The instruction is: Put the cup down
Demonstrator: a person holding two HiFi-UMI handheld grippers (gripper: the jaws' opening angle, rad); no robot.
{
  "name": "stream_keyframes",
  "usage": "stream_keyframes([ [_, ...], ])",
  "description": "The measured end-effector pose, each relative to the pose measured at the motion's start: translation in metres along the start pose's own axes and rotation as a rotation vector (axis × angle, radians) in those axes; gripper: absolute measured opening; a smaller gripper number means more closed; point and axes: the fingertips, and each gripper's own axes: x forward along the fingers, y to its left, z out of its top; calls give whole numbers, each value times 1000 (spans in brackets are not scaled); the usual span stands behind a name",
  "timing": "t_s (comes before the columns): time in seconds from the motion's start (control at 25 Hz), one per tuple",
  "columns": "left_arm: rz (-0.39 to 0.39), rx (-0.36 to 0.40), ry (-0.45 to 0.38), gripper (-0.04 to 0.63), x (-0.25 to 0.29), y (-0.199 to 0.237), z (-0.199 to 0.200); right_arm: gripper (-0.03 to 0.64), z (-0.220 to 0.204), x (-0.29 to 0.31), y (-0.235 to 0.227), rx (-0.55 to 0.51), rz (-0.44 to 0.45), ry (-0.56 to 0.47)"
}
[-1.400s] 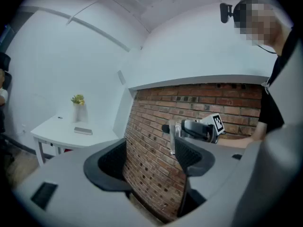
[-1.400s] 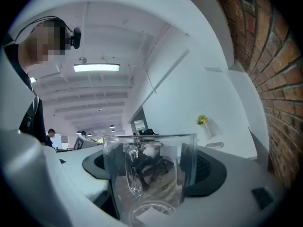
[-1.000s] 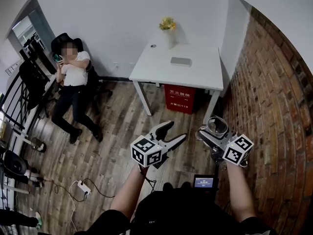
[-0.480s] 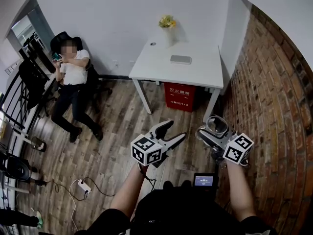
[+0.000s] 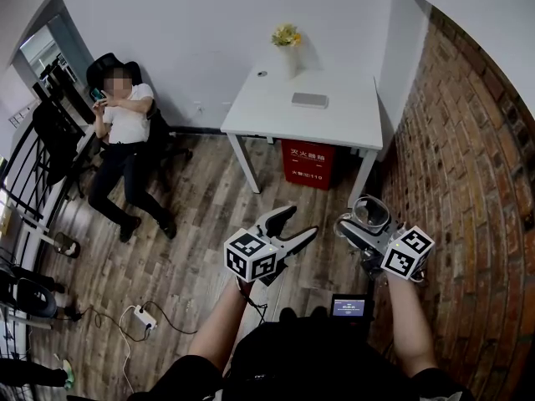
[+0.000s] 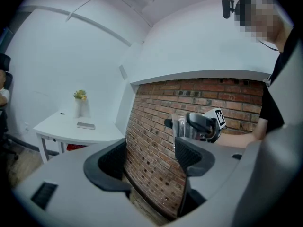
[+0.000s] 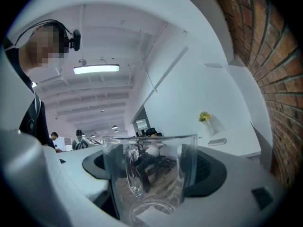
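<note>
A clear glass cup (image 7: 150, 174) with a handle stands upright between the jaws of my right gripper (image 7: 151, 171), which is shut on it. In the head view the cup (image 5: 371, 214) is held in the air at the right, close to the brick wall, by the right gripper (image 5: 366, 224). My left gripper (image 5: 288, 228) hangs beside it at the middle, open, with nothing between its jaws. From the left gripper view (image 6: 151, 157) the cup (image 6: 180, 126) shows to the right in front of the bricks. The white table (image 5: 334, 119) stands farther off, by the wall.
A brick wall (image 5: 468, 182) runs along the right. On the table are a vase of yellow flowers (image 5: 287, 44) and a flat grey object (image 5: 309, 100); a red box (image 5: 307, 167) sits under it. A seated person (image 5: 125, 132) is at the left; a power strip (image 5: 142, 317) lies on the wood floor.
</note>
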Motion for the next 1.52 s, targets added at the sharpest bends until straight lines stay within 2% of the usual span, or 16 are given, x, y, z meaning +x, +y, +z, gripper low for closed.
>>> stream_keyframes([
  [0.4,1,-16,7,325,11,1,0,428,-2,-2,-8,3,-17,14],
  [0.64,19,-10,53,311,31,4,-6,428,-3,-12,-29,6,-35,24],
  [0.92,65,-21,11,271,60,9,2,428,-2,-27,-58,13,-38,37],
  [1.0,82,-34,0,261,62,16,1,428,-4,-29,-69,20,-41,37],
  [1.2,127,-56,41,250,71,44,-8,428,-2,-20,-90,39,-51,42],
  [1.52,97,-69,43,231,109,102,-3,428,-8,18,-141,46,-77,54],
])
